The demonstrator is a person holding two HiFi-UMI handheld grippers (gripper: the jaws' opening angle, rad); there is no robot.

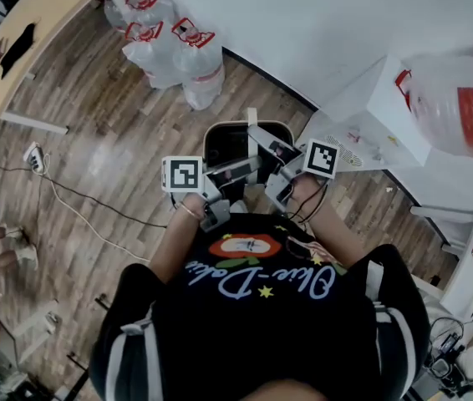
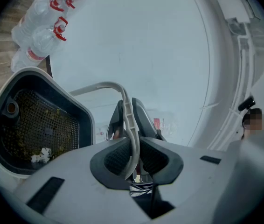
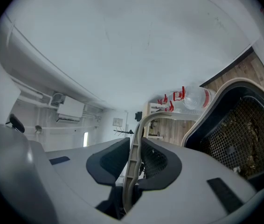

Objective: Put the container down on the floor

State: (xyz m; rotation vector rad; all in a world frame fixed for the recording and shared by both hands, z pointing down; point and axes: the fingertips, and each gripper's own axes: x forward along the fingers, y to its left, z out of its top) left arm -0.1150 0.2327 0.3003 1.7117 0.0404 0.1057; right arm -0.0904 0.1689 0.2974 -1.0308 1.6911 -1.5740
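**Container, held by handle**

Container (image 1: 226,143): dark mesh liner (image 2: 38,125), scraps on it. It hung off the floor (image 1: 119,132), in front of the person. Left gripper (image 2: 130,110) and right gripper (image 3: 135,146) were each clenched on its thin handle (image 2: 105,85). Bottles (image 1: 178,53) stood by the wall (image 1: 303,23).
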